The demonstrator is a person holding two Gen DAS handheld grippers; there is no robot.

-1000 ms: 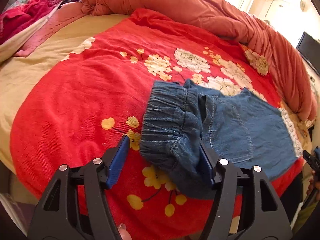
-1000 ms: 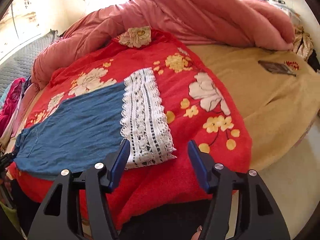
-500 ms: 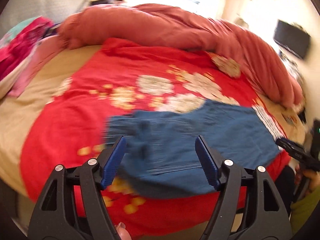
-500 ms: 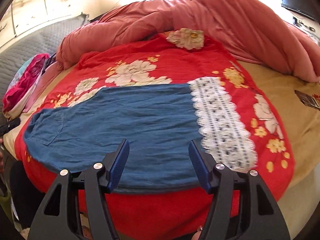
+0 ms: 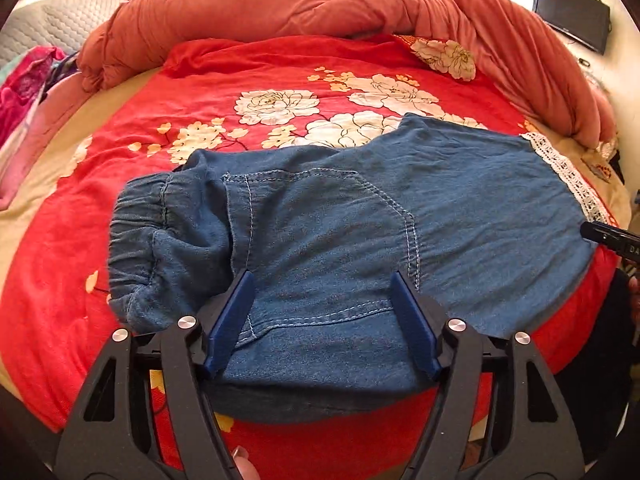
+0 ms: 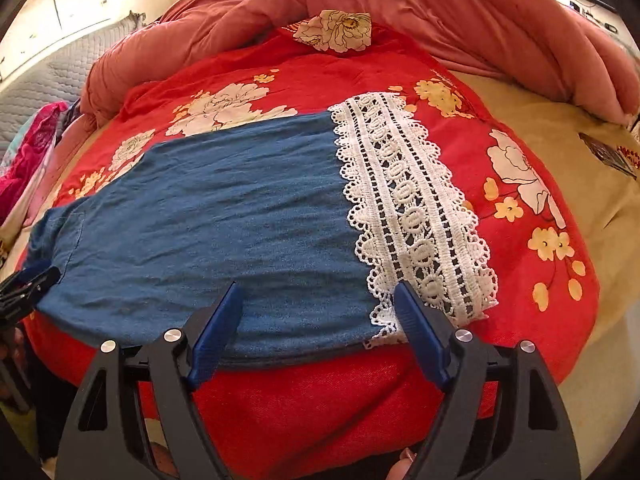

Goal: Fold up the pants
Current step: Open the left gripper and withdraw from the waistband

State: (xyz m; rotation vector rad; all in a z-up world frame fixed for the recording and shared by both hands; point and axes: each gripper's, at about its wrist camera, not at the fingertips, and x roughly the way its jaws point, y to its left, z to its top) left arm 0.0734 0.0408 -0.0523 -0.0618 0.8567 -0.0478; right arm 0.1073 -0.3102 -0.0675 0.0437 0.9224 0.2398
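Note:
Blue denim pants (image 5: 360,232) lie flat across a red flowered blanket (image 5: 160,92) on the bed, folded leg on leg. The gathered elastic waistband (image 5: 136,248) is at the left, the white lace hem (image 6: 412,216) at the right. My left gripper (image 5: 324,280) is open and empty, its fingers over the back pocket near the pants' near edge. My right gripper (image 6: 318,290) is open and empty over the near edge of the leg, its right finger (image 6: 416,324) at the lace corner. Each gripper's tip shows at the edge of the other's view.
A rolled salmon duvet (image 5: 320,0) runs along the far side of the bed. Pink clothes (image 5: 24,88) lie at the left. A beige sheet (image 6: 560,128) with a small dark card (image 6: 608,152) lies to the right. A TV (image 5: 572,12) hangs on the far wall.
Both grippers have swung toward the middle of the pants and come closer to the near edge. The left gripper left the waistband and now sits over the pocket. The pants lie as before.

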